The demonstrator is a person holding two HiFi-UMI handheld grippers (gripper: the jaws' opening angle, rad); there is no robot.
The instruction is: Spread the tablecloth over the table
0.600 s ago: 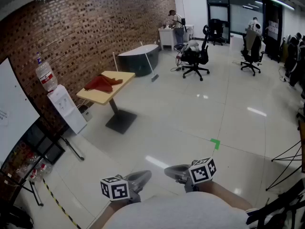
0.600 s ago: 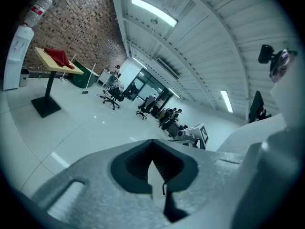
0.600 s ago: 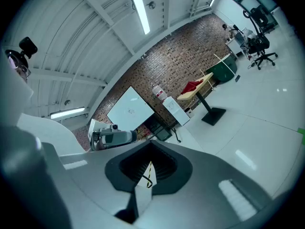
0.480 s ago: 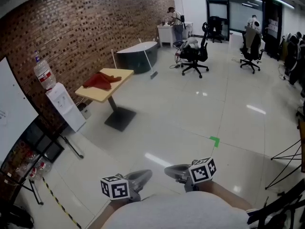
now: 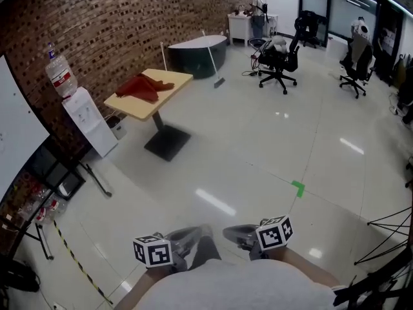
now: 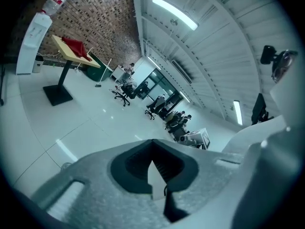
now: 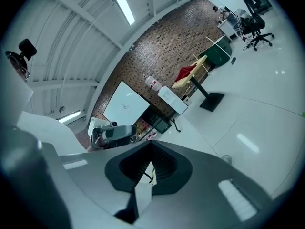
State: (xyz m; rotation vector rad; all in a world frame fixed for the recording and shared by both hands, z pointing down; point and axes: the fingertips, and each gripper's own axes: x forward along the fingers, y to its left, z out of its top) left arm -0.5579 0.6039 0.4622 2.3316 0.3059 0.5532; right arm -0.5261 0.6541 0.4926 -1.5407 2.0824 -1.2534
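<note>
Two grippers are being held low, just ahead of the person's grey-clad body. They are side by side and slightly apart, both pointing out over the floor.

Item, left gripper: its jaws are being pressed together tip to tip, with nothing between them.

Item, right gripper: its jaws are likewise being pressed together on nothing.

Near ground:
- One strip of yellow-and-black tape is being shown on the tiles at lower left.
- One green mark is being shown on the tiles beyond the right gripper.

Left edge: one whiteboard is being cut off by the frame.

Middle ground:
- One white dispenser, topped by an upturned bottle, is being shown against the brick wall.
- One table, with a pale wooden top on a single dark post and flat base, is being shown near the dispenser and well apart from both grippers.
- One red cloth is being shown bunched in a heap on the wall-side half of that top, not spread. The nearer half of the wood is being left bare.

Far ground:
- One dark rounded unit is being shown beyond the table, with a broom just beside it.
- One black chair is being shown on open floor to the right, and a second chair farther right.
- One white desk is being shown at the far wall, with a person standing at it.
</note>
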